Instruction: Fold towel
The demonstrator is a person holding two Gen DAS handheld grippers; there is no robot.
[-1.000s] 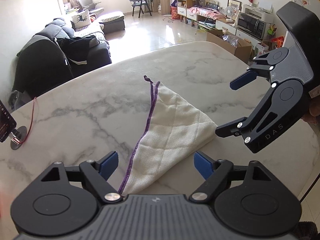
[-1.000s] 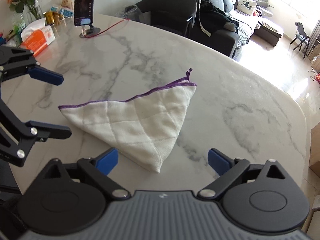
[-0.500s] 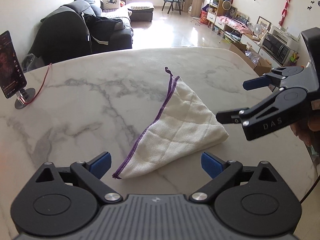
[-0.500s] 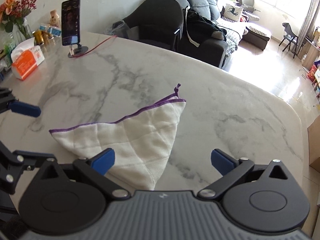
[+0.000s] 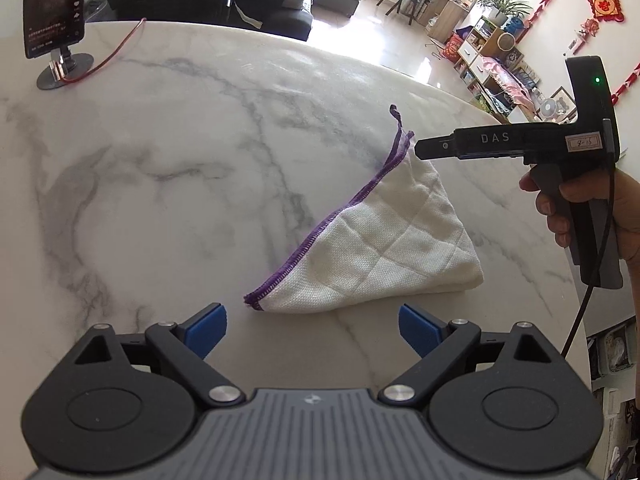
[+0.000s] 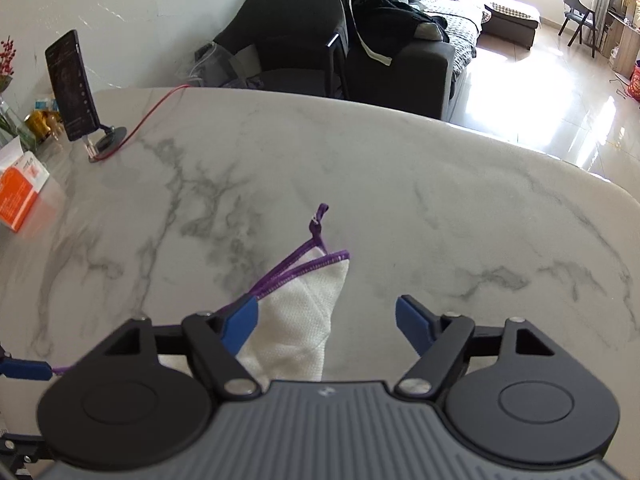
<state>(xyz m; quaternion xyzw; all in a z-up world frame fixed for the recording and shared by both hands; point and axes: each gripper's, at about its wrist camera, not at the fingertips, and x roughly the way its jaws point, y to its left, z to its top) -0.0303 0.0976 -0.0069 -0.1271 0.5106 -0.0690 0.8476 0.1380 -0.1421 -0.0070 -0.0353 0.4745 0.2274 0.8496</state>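
Observation:
A white towel [image 5: 380, 240] with purple hem lies folded into a triangle on the marble table [image 5: 160, 160]. My left gripper [image 5: 312, 326] hangs low at the towel's near corner. Its jaws are closing, the corner sits just at their mouth, and neither pad touches it. My right gripper [image 6: 326, 322] stands over the far corner of the towel [image 6: 304, 312], the one with the purple loop. Its jaws are closing with that corner between them; the left pad overlaps the hem, the right pad is apart. In the left wrist view the right gripper [image 5: 418, 148] shows side-on, held by a hand [image 5: 580, 208].
A phone on a stand [image 5: 54, 8] with a red cable [image 5: 116, 48] stands at the table's far left. An orange tissue box [image 6: 20, 196] sits near it. A dark chair and sofa [image 6: 360, 40] stand beyond the far table edge.
Both grippers have come down to the towel. The left one rolled and reached the near corner; the right one moved from the folded corner to the looped corner. Both jaws narrowed a little.

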